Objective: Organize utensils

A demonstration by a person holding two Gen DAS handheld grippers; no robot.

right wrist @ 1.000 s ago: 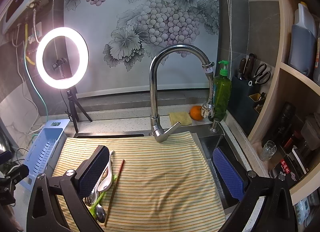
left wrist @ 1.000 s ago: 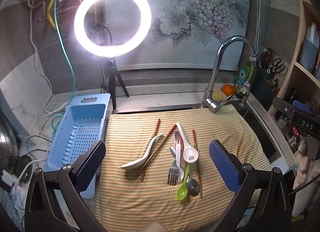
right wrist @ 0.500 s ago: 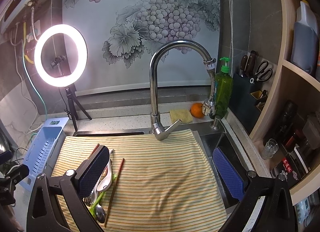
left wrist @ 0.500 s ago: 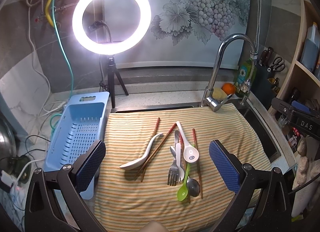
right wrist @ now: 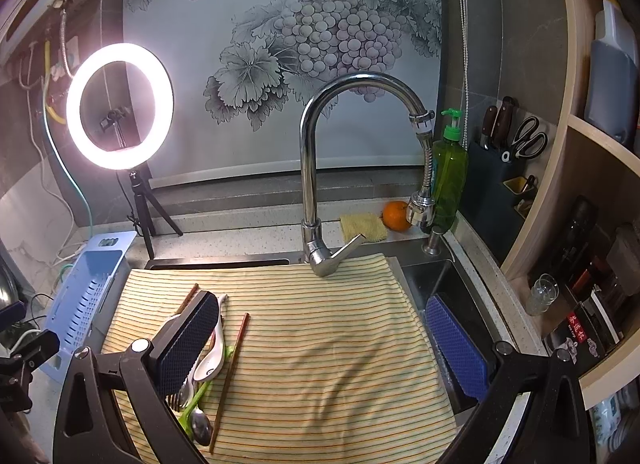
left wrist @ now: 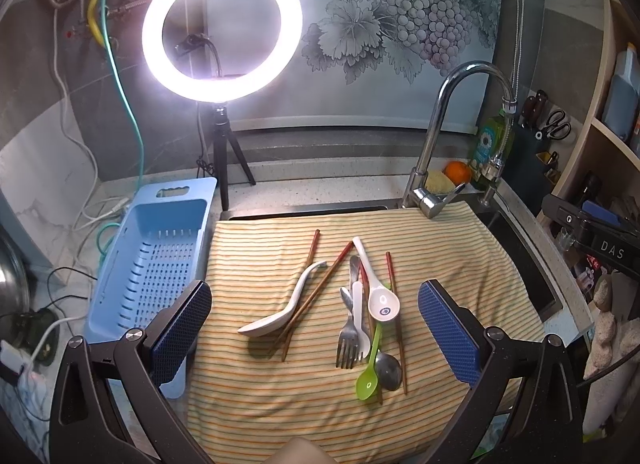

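Left gripper level above striped cloth, fingers wide, empty, straddling utensil pile; right gripper likewise wide, empty, right of pile.

Left wrist view: whole scene drifting slightly upward in frame as left gripper is shifting. Ring light creeping toward top edge. Faucet arch and blue basket rising likewise. Utensil cluster, white spoon included, sliding up between fingers.

Right wrist view: same upward drift, right gripper shifting. Faucet arch climbing toward top centre; ring light edging up at left. 1 chopstick tip emerging above left finger, lower left of frame, hidden 1 s ago.
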